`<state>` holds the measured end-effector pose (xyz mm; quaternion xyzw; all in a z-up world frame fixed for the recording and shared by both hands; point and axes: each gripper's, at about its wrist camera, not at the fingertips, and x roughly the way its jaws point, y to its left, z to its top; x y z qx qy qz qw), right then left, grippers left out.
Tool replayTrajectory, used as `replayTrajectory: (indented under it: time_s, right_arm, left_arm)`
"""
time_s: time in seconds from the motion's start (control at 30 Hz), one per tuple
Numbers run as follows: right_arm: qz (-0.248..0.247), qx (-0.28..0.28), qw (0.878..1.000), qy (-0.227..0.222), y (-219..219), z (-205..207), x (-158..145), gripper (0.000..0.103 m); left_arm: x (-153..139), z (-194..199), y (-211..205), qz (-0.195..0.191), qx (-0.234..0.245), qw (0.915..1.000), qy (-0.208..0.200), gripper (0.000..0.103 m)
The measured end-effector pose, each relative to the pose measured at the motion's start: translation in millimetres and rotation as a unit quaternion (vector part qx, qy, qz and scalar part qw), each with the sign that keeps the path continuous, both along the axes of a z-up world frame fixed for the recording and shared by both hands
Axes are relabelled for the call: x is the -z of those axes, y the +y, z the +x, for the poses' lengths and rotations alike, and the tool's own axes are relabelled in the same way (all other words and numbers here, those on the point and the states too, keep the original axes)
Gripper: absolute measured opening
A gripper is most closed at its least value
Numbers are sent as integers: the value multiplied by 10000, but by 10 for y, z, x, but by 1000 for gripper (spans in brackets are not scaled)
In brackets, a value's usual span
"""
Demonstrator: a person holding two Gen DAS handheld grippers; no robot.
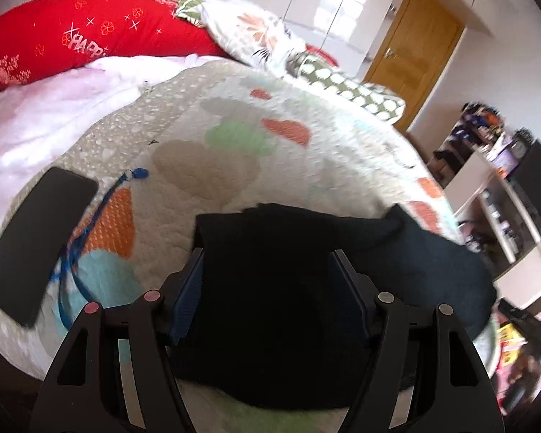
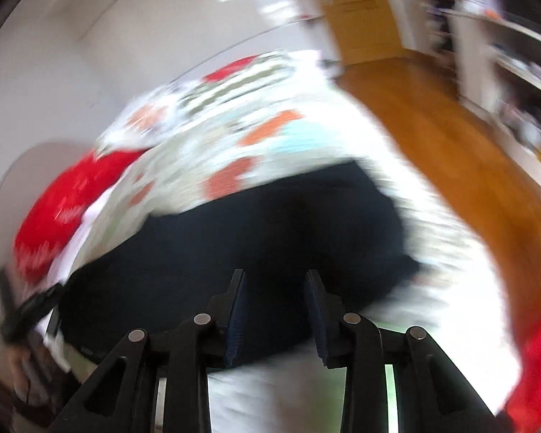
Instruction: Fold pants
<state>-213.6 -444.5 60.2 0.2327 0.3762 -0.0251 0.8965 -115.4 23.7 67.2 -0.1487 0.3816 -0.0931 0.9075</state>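
The dark navy pants [image 1: 306, 270] lie folded in a compact pile on the patterned quilt [image 1: 216, 137] near the bed's near edge. My left gripper [image 1: 267, 252] is open, its jaws spread wide on either side of the pile, just above it. In the blurred right wrist view the pants [image 2: 234, 245] spread across the quilt [image 2: 234, 137]. My right gripper [image 2: 276, 278] is open over their near edge, with nothing between the jaws.
A black phone [image 1: 36, 238] and a blue lanyard [image 1: 86, 223] lie on the quilt at left. A red pillow [image 1: 72, 36] and patterned pillows [image 1: 256, 36] sit at the bed's head. Cluttered shelves [image 1: 497, 187] stand right; wooden floor [image 2: 451, 137] lies beside the bed.
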Motion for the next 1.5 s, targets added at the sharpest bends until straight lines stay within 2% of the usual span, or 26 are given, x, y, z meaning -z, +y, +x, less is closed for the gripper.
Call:
replayTrajectory:
  time_s: [0.07, 0.17, 0.3, 0.33, 0.37, 0.4, 0.47, 0.6, 0.7, 0.8, 0.9, 1.0, 1.1, 1.2, 1.3, 1.4, 1.43, 1.5]
  right_arm:
    - [245, 190, 9995, 3, -164, -56, 58, 32]
    - [736, 170, 9971, -70, -228, 23, 160, 32]
    - [842, 73, 9964, 3, -144, 253, 272, 32]
    - [849, 112, 9963, -53, -146, 275, 272, 29]
    - [824, 141, 9963, -182, -141, 274, 244, 15]
    - [757, 143, 9967, -261, -137, 266, 201, 7]
    - [572, 92, 9975, -404, -96, 202, 88, 4]
    - [212, -98, 9985, -492, -2, 19, -124, 4]
    - [-88, -106, 9997, -214, 51, 34, -37, 4]
    - [34, -27, 9999, 134, -17, 110, 170, 4]
    - [88, -8, 9999, 130, -12, 27, 157, 9]
    - [-244, -411, 9989, -29, 158, -98, -10, 17]
    - [-455, -1178, 9919, -140, 488, -143, -114, 19]
    - [-288, -1806, 9825, -359, 865, -84, -121, 20]
    - [-467, -2568, 9641, -478, 1390, 19, -70, 20]
    - [-982, -3335, 9358, -586, 1934, 17, 27, 20]
    - [-1264, -3521, 9258, -545, 2114, 28, 81, 20]
    - [-1537, -3636, 9174, -499, 2264, 56, 145, 20]
  left_arm:
    - [-45, -89, -24, -177, 62, 9998, -96, 68]
    - [-72, -162, -96, -284, 137, 9994, -118, 68]
    - [-54, -197, -216, -53, 215, 9997, -59, 68]
    - [-52, -208, -224, -43, 231, 9997, -58, 68]
    - [-53, -219, -221, -36, 240, 9997, -48, 68]
    - [-67, -234, -212, -32, 230, 9997, -52, 68]
    - [-108, -280, -172, -44, 208, 9997, -112, 68]
    - [-187, -389, -79, -219, 250, 9991, -255, 68]
    - [-155, -418, -116, -193, 340, 9990, -227, 68]
    - [-99, -422, -143, -118, 359, 9992, -122, 68]
    - [-95, -480, -56, -208, 351, 9991, -105, 68]
    - [-85, -542, 94, -298, 226, 9992, -108, 68]
    - [-19, -536, 242, -382, 43, 9993, -17, 69]
    - [98, -486, 331, -564, -75, 9981, 239, 69]
    - [172, -469, 329, -649, -55, 9971, 405, 69]
    - [173, -473, 290, -581, -16, 9976, 377, 68]
    - [171, -474, 286, -594, 3, 9976, 366, 68]
    - [167, -467, 268, -622, 70, 9974, 360, 69]
